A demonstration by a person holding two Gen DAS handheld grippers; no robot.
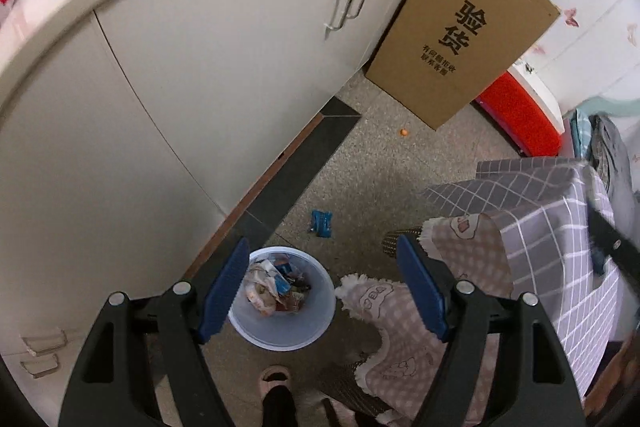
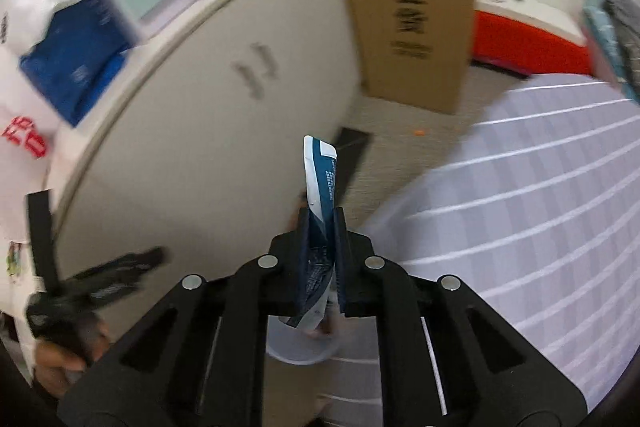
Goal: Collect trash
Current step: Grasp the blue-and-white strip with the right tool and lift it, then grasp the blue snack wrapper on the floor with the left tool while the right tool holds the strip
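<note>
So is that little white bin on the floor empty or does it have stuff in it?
Partly filled: the bin stands upright with crumpled wrappers piled inside, below the rim.

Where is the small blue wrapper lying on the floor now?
In the left wrist view, the blue wrapper lies on the floor, just beyond the trash bin.

A cream cabinet (image 1: 192, 79) with metal door handles (image 1: 348, 7) stands on a speckled stone floor (image 1: 384, 163). A tall cardboard box (image 1: 464, 27) leans at the cabinet's end, near a white tiled wall (image 1: 592, 19). A grey checked cloth (image 1: 560, 227) covers furniture on the right.
</note>
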